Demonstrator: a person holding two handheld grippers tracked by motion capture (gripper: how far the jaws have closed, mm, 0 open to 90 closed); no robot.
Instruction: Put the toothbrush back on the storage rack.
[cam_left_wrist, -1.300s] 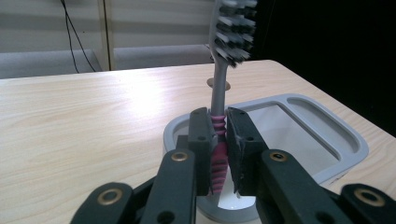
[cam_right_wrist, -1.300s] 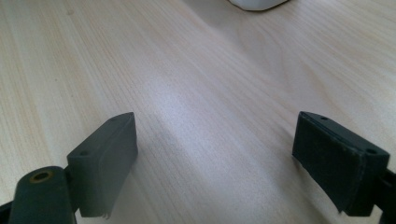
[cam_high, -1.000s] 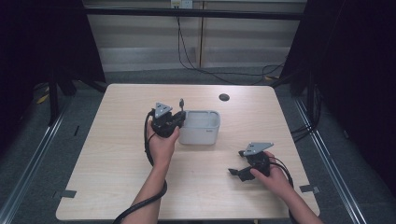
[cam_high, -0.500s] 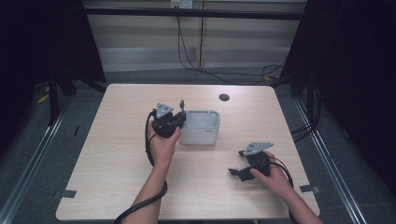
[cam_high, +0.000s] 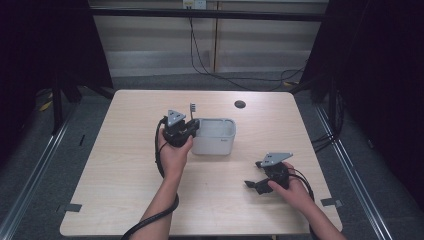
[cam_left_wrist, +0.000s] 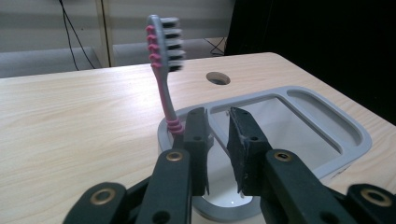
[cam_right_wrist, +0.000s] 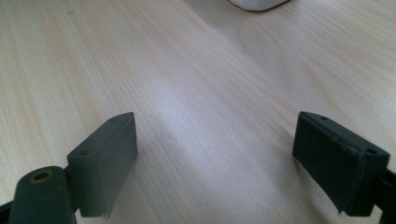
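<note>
A pink and grey toothbrush stands upright, bristles up, in the near left corner of a grey tray. My left gripper hangs over that corner. Its jaws have just been opening and stand a little apart with nothing between them; the brush handle runs just outside the left jaw. From above, the toothbrush rises beside the left gripper at the left end of the tray. My right gripper rests low at the table's near right, and its jaws are open wide over bare wood.
A round dark hole lies in the tabletop behind the tray and appears as a hole in the left gripper view. Cables trail from both grippers toward the near edge. Dark curtains and a floor rail surround the table.
</note>
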